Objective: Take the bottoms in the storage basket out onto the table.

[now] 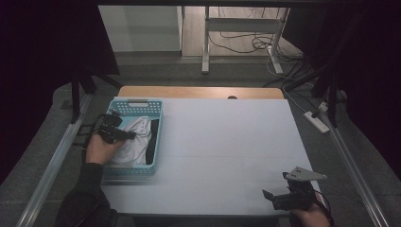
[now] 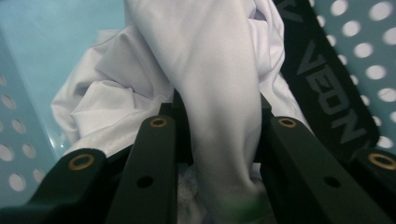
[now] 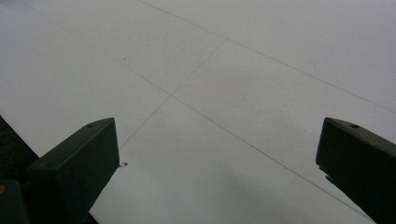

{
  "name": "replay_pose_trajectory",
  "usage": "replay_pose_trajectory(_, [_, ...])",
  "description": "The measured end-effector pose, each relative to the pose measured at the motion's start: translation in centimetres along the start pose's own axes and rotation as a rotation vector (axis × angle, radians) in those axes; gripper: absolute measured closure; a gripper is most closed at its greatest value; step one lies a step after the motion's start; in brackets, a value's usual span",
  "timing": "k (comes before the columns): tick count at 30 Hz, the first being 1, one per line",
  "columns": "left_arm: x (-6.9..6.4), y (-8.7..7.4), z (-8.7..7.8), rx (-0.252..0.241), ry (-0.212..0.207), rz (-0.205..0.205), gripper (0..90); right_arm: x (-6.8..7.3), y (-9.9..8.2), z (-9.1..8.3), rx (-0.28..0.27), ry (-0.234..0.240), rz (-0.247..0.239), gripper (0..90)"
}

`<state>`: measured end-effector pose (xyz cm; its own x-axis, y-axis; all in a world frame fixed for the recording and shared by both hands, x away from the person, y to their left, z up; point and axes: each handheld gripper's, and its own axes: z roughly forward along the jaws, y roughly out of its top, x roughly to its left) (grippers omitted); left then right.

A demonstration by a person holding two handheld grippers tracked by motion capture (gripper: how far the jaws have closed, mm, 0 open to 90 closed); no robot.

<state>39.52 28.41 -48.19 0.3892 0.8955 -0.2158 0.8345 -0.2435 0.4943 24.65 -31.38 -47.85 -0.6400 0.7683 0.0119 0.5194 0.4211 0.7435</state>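
cloth (image 2: 219, 93) inside the basket (image 1: 137, 106) is being pinched by your left gripper (image 2: 219, 140); your right gripper (image 3: 217, 154), well apart from the basket, is gaping wide.

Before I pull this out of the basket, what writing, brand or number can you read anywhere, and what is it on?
"VEON": grey capitals, as far as they can be made out, on the black fabric band beside the white cloth garment, seen in the left gripper view; further letters at the band's top edge are cut off and unreadable.
Nothing is readable on the light blue perforated plastic basket or the white table surface.
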Motion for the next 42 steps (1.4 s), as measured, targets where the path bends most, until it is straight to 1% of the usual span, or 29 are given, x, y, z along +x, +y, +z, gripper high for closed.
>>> replay_pose_trajectory(5, [-0.1,0.1,-0.7,-0.017,0.000,-0.003,73.0,0.0,0.0,0.0,-0.002,0.001,0.003,0.0])
replay_pose_trajectory(6, [-0.2,0.2,-0.9,-0.026,-0.002,-0.006,72.9,0.0,0.0,0.0,-0.002,0.001,0.003,0.0])
replay_pose_trajectory(14, [-1.0,0.4,-2.7,-0.089,-0.009,0.012,73.0,0.0,0.0,0.0,-0.003,0.001,0.003,0.0])
replay_pose_trajectory(16, [-1.0,0.4,-2.9,-0.092,-0.011,0.012,73.0,0.0,0.0,0.0,-0.003,0.001,0.003,0.0])
replay_pose_trajectory(17, [-1.2,0.5,-3.3,-0.101,-0.014,0.014,73.0,0.0,0.0,0.0,-0.003,0.001,0.004,0.0])
replay_pose_trajectory(19, [-1.2,0.5,-3.4,-0.107,-0.017,0.009,73.0,0.0,0.0,0.0,-0.003,0.001,0.004,0.0])
replay_pose_trajectory(21, [-1.3,0.6,-3.8,-0.116,-0.019,0.013,73.0,0.0,0.0,0.0,-0.003,0.001,0.004,0.0])
replay_pose_trajectory(23, [-1.5,0.6,-4.4,-0.135,-0.025,0.010,73.0,0.0,0.0,0.0,-0.001,0.000,0.001,0.0])
replay_pose_trajectory(24, [-1.5,0.6,-4.4,-0.135,-0.025,0.010,73.1,0.0,0.0,0.0,-0.001,0.000,0.001,0.0])
replay_pose_trajectory(31, [-2.0,0.7,-6.1,-0.179,-0.033,0.018,73.0,0.0,0.0,0.0,0.000,0.001,-0.002,0.0])
replay_pose_trajectory(42, [-2.5,1.0,-7.2,-0.202,-0.037,0.027,73.1,0.0,0.0,0.0,0.005,-0.003,0.001,0.0])
